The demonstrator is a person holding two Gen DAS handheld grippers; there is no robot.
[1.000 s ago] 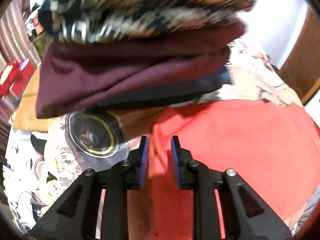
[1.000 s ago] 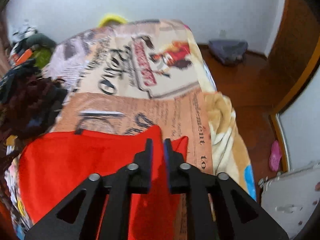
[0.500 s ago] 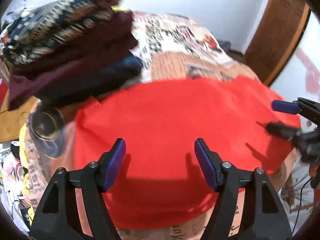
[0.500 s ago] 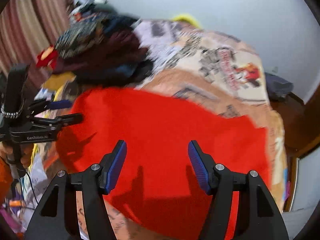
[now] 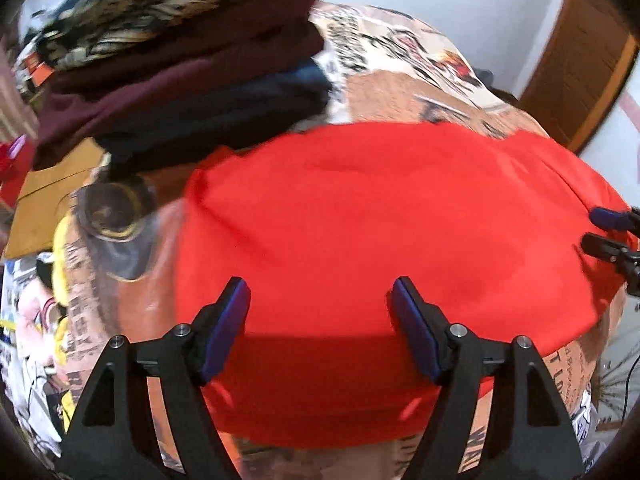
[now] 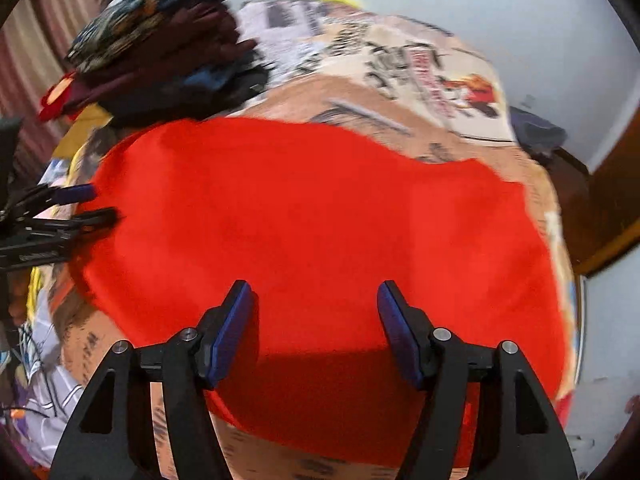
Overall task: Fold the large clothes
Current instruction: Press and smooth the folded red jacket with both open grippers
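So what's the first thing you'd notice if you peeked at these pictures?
The big bright red cloth jumps out first, spread flat across the middle of the printed bedcover. Next comes the pile of folded dark clothes stacked behind its far left corner. Both the left gripper and the right gripper hang open above the cloth's near edge, holding nothing.

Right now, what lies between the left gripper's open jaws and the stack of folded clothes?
Only the red garment, spread flat on the printed bedspread, lies between the left gripper and the stack of folded clothes; the left wrist view shows it.
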